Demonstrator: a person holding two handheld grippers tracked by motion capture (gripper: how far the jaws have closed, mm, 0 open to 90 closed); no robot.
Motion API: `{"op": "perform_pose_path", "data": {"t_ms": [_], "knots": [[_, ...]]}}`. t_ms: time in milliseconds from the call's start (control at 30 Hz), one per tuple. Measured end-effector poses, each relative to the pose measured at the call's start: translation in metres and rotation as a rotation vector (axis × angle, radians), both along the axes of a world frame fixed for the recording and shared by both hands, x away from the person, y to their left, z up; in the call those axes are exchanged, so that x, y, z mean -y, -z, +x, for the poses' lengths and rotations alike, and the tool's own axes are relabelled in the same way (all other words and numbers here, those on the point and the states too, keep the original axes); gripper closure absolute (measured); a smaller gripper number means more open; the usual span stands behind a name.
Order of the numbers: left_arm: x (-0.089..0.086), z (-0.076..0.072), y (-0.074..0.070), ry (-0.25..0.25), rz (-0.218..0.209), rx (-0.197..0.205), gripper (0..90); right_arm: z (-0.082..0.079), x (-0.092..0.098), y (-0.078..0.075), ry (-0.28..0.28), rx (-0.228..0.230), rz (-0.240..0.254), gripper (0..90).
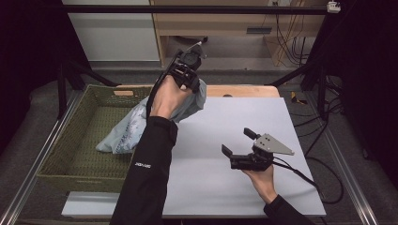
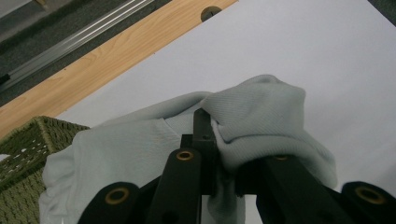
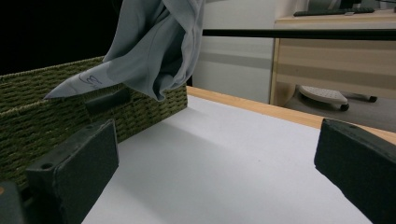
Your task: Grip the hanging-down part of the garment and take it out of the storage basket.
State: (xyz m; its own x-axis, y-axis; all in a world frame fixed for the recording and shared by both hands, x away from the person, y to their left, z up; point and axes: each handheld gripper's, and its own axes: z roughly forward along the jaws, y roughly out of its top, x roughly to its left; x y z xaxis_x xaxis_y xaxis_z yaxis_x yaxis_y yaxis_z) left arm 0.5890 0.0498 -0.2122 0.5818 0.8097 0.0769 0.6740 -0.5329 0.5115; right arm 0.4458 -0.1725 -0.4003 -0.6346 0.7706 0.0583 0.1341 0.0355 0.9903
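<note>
Left gripper (image 1: 190, 82) jaws clamped on the cloth (image 1: 126, 131), lifted over the basket (image 1: 70, 145) at the table's far left; right gripper (image 1: 240, 143) jaws wide open, nothing between.

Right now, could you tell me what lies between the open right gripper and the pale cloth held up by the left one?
Nothing but bare white tabletop: in the high view the stretch from the right gripper to the cloth carries no object.
</note>
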Motion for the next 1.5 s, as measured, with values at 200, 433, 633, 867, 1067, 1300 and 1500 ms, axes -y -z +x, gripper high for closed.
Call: {"op": "perform_pose_path", "data": {"t_ms": [200, 433, 633, 867, 1067, 1300, 1500], "knots": [[-0.002, -0.001, -0.001, -0.003, -0.008, -0.001, 81.1, 0.009, -0.013, -0.005, -0.007, 0.005, 0.013, 0.2], [-0.003, -0.001, -0.002, -0.004, -0.012, -0.003, 81.1, 0.024, -0.037, -0.007, -0.015, 0.003, -0.015, 0.2], [-0.003, -0.001, -0.002, 0.002, -0.006, -0.001, 81.0, 0.032, -0.048, -0.009, -0.021, 0.007, -0.017, 0.2], [-0.005, -0.002, -0.002, -0.001, -0.016, -0.003, 81.0, 0.047, -0.067, -0.01, -0.054, 0.008, -0.015, 0.4], [-0.005, -0.002, -0.003, -0.003, -0.009, 0.003, 81.0, 0.056, -0.081, -0.01, -0.06, 0.02, -0.023, 0.6], [-0.006, -0.002, -0.003, 0.004, -0.01, 0.001, 81.1, 0.068, -0.095, -0.008, -0.042, 0.034, -0.031, 0.7], [-0.01, -0.003, -0.004, 0.003, -0.016, 0.002, 81.1, 0.073, -0.103, -0.006, -0.032, 0.022, -0.016, 0.7]]}}
